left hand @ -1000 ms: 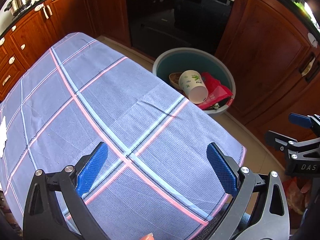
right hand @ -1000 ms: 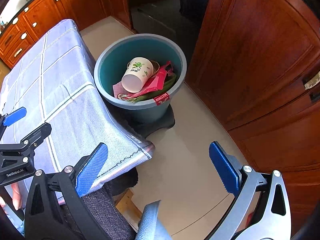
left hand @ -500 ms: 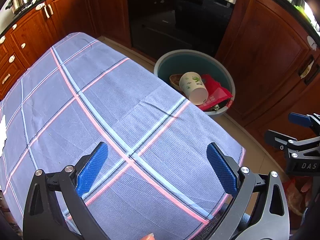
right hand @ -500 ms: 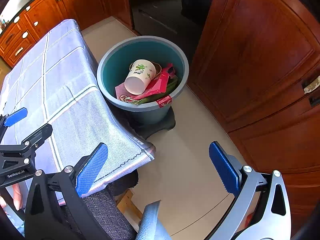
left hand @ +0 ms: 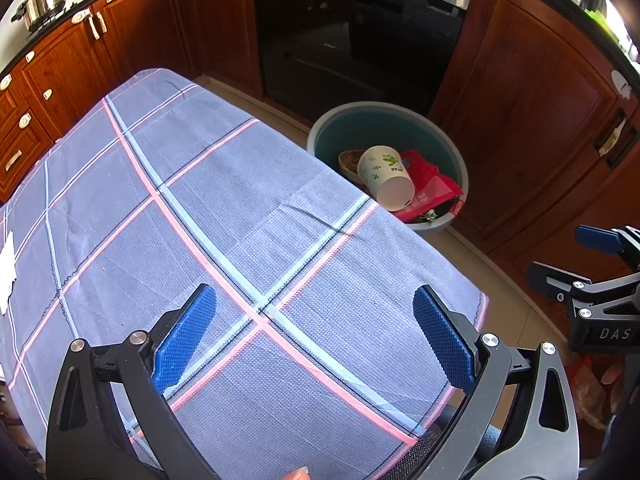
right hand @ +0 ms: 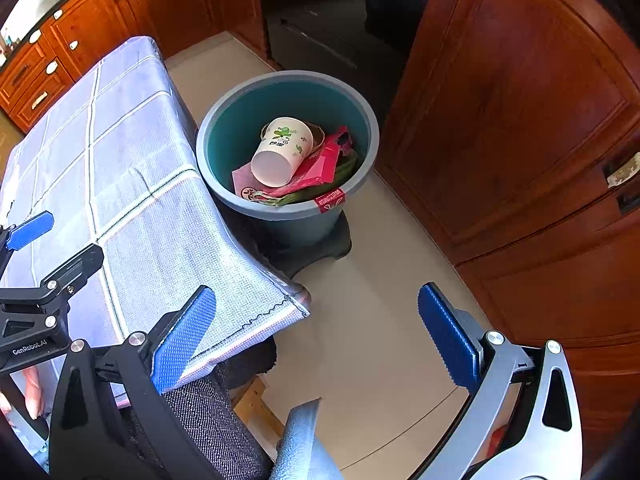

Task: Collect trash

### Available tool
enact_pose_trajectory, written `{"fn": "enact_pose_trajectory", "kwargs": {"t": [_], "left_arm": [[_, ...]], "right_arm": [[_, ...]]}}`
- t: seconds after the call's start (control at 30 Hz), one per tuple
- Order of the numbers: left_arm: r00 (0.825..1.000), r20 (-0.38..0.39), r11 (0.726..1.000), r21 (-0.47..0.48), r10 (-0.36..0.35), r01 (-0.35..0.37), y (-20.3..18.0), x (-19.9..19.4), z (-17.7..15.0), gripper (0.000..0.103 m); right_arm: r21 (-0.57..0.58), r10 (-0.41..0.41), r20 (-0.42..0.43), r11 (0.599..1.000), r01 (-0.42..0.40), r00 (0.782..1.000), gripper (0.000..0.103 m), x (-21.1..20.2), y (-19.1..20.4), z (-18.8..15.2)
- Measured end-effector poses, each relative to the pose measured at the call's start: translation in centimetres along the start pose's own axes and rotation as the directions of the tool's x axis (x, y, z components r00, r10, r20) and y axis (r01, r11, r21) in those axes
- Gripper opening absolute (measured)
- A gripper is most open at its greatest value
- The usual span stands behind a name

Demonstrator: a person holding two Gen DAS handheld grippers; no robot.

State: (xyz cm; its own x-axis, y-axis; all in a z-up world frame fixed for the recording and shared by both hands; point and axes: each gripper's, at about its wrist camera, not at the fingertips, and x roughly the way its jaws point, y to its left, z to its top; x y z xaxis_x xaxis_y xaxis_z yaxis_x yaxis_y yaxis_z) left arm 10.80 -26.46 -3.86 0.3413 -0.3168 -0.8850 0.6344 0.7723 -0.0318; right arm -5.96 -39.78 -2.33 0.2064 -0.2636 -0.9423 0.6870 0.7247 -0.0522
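At the far left edge of the table (left hand: 280, 208), a scrap of white paper (left hand: 7, 264) lies flat on the checked cloth, seemingly the only trash left out; it looks light, limp and thin, so a pinch at a raised edge would probably serve best. The left tool (left hand: 316, 336) hovers over the cloth with its blue pads wide apart, holding nothing. Further right, the teal bin (right hand: 362, 120) stands on the floor just beside the table, holding a paper cup (right hand: 282, 152) tipped on a red wrapper (right hand: 320, 164). The right tool (right hand: 316, 340), likewise spread and empty, hangs above the floor.
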Motion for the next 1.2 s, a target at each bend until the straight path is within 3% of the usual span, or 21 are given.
{"fn": "enact_pose_trajectory", "kwargs": {"t": [0.67,1.2], "left_arm": [[1.0,0.005,1.0,-0.005,0.011,-0.011,0.05,-0.26,-0.03,0.099],[1.0,0.015,1.0,0.009,-0.019,0.019,-0.17,-0.58,-0.12,0.099]], "right_arm": [[-0.001,0.002,-0.005,1.0,-0.002,1.0,0.097,0.11,0.14,-0.17],[-0.002,0.0,0.0,1.0,0.0,1.0,0.097,-0.02,0.35,-0.19]]}}
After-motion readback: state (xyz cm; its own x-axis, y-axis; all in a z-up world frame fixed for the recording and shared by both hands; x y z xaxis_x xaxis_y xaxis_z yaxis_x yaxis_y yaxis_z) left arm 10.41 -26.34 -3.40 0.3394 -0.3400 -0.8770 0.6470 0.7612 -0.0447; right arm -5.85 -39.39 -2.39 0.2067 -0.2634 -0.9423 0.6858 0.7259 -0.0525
